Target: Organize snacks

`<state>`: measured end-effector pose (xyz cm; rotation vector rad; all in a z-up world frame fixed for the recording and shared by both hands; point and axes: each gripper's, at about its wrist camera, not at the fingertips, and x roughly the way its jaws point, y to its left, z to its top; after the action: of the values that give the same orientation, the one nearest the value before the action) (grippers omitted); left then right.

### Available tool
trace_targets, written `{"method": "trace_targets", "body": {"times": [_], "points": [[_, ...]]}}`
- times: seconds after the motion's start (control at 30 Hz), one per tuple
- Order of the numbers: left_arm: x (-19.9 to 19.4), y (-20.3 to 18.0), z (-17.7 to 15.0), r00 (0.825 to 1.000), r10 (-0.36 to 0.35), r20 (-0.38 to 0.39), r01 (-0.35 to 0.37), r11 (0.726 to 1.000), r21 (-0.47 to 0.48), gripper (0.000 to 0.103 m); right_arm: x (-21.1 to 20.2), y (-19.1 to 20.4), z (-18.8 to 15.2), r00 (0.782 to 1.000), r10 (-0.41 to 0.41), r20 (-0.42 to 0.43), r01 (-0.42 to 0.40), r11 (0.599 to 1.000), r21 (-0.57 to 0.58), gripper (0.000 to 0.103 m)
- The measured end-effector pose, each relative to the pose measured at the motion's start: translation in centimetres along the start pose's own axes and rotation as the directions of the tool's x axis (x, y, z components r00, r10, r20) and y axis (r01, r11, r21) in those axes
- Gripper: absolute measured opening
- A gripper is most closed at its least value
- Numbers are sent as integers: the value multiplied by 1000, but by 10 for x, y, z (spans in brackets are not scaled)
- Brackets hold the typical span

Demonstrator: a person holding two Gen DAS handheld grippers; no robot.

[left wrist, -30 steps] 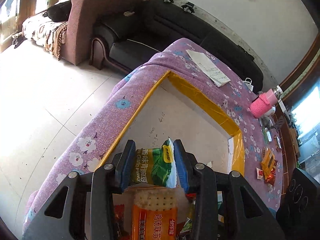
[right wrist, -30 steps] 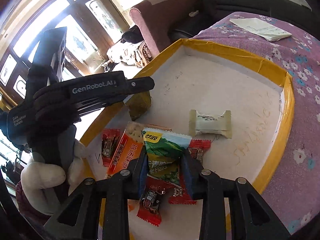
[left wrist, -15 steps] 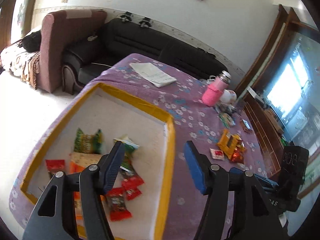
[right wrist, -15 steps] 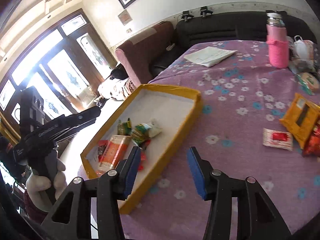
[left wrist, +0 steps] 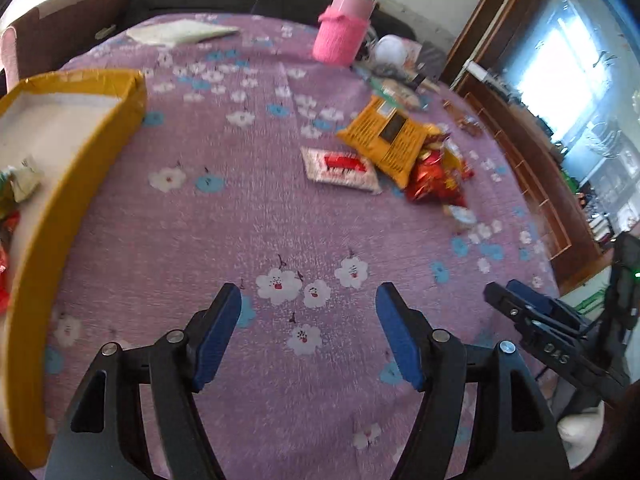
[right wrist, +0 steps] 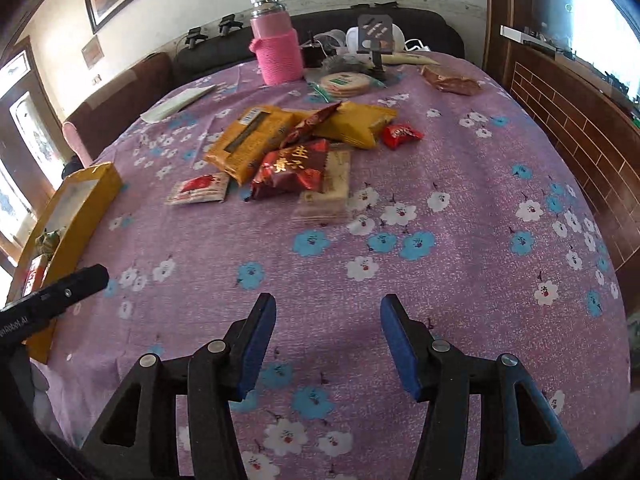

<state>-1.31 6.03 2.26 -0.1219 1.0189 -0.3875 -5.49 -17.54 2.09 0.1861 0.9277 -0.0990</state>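
The left gripper [left wrist: 308, 300] hung over bare purple floral tablecloth [left wrist: 248, 216], its jaws apart and opening with nothing between them. The right gripper [right wrist: 328, 312] did the same, jaws widening over empty cloth.

Only the left wrist view looked down into the yellow-edged tray [left wrist: 96, 136] at the picture's left, where a few packets lay. The right wrist view saw that tray [right wrist: 90, 196] edge-on, but showed the loose snack pile [right wrist: 296, 148] more fully: a dark red packet [right wrist: 290, 170] on top, yellow packs [right wrist: 252, 136] behind it, a small red-and-white sachet [right wrist: 200, 188] beside, and a red candy [right wrist: 400, 134] apart. The pink bottle [right wrist: 278, 50] stood beyond.

A second earlier both grippers had been over the tray, each clamped on a green snack bag; now both were empty and the pile lay well ahead of them.
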Motion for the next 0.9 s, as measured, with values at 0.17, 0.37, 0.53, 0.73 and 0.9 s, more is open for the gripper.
{"method": "trace_targets", "body": {"times": [0.17,0.37,0.53,0.73,0.9], "points": [[10,-17,6,994,101,40,-103,994,39,71,20,4,6,999,-51,1,51,999,11,73],[32,-37,6,969,236,71,-243,965,102,92,39,19,11,997,-74,-9,73,995,-67,102],[36,-35,7,958,276,75,-281,957,67,103,38,19,11,997,-68,21,70,994,-82,103],[37,-36,7,955,285,79,-291,954,71,103,38,19,11,997,-69,21,71,994,-85,103],[36,-36,6,955,285,79,-290,954,71,103,39,19,11,997,-69,21,70,994,-85,103]]}}
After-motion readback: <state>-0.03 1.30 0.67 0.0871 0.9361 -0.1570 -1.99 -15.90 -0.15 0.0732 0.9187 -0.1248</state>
